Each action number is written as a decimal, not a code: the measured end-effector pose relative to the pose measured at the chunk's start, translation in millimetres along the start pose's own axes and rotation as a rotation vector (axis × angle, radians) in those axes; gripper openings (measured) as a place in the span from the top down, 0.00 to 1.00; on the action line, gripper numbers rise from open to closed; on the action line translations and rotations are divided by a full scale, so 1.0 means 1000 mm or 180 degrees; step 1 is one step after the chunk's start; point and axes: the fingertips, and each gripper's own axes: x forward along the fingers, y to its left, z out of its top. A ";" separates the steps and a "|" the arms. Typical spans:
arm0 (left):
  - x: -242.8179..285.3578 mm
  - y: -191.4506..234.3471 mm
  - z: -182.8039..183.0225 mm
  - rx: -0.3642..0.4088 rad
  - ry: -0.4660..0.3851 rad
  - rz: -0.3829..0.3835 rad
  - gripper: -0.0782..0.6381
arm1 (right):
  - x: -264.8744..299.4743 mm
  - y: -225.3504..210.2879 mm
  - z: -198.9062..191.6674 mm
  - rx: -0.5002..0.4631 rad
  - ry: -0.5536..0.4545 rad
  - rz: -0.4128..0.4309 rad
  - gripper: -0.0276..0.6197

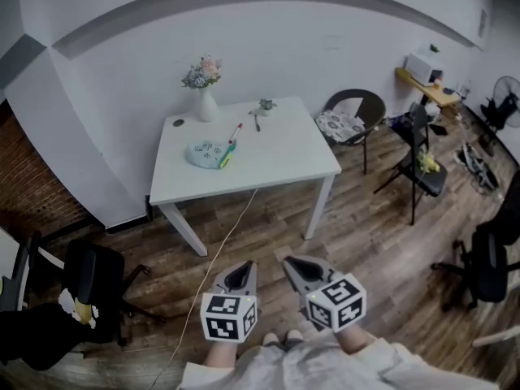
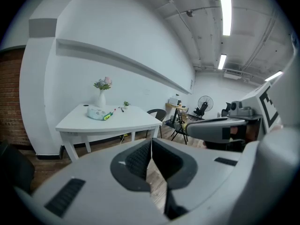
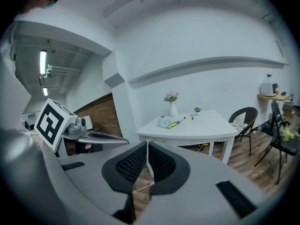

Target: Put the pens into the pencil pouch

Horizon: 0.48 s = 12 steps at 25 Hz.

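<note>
Far ahead stands a white table (image 1: 276, 157). On it lies a pale patterned pencil pouch (image 1: 205, 153), with a green and red pen (image 1: 229, 149) resting against its right side. A darker pen (image 1: 257, 123) lies further back. Low in the head view, over the wooden floor and well short of the table, my left gripper (image 1: 242, 273) and right gripper (image 1: 297, 268) are side by side. Both are shut with nothing between the jaws. The left gripper view has the pouch (image 2: 96, 113) small at the left. The right gripper view has the pouch (image 3: 165, 122) and pen (image 3: 176, 123) near the middle.
A white vase of flowers (image 1: 205, 92) and a small plant (image 1: 266, 104) stand at the table's back. A cable (image 1: 224, 242) trails across the floor from under the table. A black office chair (image 1: 96, 281) is at the left; a wicker chair (image 1: 351, 117) and dark chairs (image 1: 422, 166) are at the right.
</note>
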 end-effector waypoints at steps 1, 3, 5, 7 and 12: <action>0.001 0.000 0.003 0.0007 -0.0028 -0.0020 0.88 | 0.002 -0.001 0.001 -0.0029 0.0005 -0.0040 0.95; 0.003 0.000 0.008 0.0022 -0.0070 -0.0073 0.88 | 0.006 -0.002 0.002 -0.0079 0.0013 -0.0122 0.95; 0.004 0.001 0.013 0.0062 -0.0110 -0.0086 0.88 | 0.008 -0.002 0.006 -0.0113 -0.0001 -0.0173 0.94; 0.004 0.004 0.014 0.0119 -0.0130 -0.0090 0.88 | 0.010 0.000 0.008 -0.0136 -0.0027 -0.0213 0.94; 0.003 0.011 0.011 0.0116 -0.0095 -0.0144 0.77 | 0.015 0.003 0.009 -0.0097 -0.0065 -0.0298 0.82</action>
